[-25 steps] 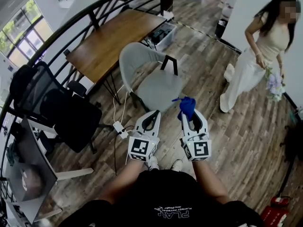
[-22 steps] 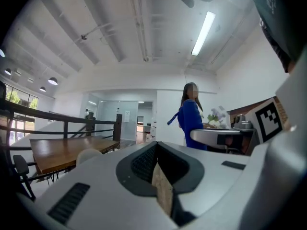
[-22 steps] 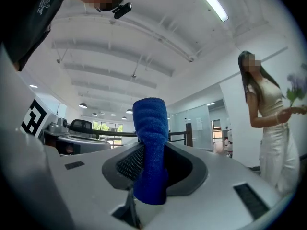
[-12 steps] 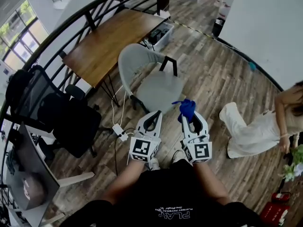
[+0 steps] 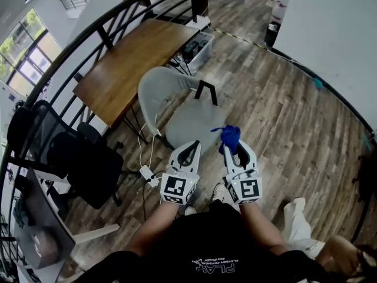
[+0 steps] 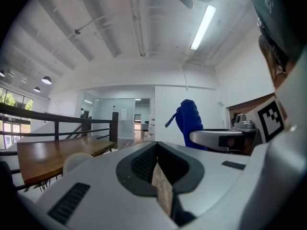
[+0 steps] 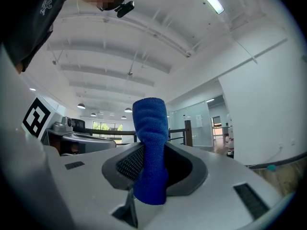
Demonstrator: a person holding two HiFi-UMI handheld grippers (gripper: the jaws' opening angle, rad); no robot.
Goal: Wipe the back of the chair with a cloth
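Observation:
A grey shell chair [image 5: 189,118] stands on the wood floor ahead of me, its curved back [image 5: 152,86] toward the table. My right gripper [image 5: 232,148] hovers over the seat's near edge, shut on a blue cloth [image 5: 230,136] that sticks up from its jaws. In the right gripper view the blue cloth [image 7: 150,143] fills the closed right gripper [image 7: 152,164]. My left gripper [image 5: 188,152] is beside it, shut and empty. The left gripper view shows the left gripper [image 6: 157,152] with jaws together, the blue cloth [image 6: 188,121] to the right and the chair's back [image 6: 76,161] low left.
A wooden table [image 5: 135,55] stands behind the chair beside a black curved railing [image 5: 88,28]. A black office chair [image 5: 79,158] is at left. A white power strip [image 5: 147,174] with cables lies on the floor. A person in white [image 5: 300,220] is at lower right.
The person in white has gone from the upper right to the lower right of the head view. The chair sits slightly further left. Both grippers keep their pose, the cloth still held.

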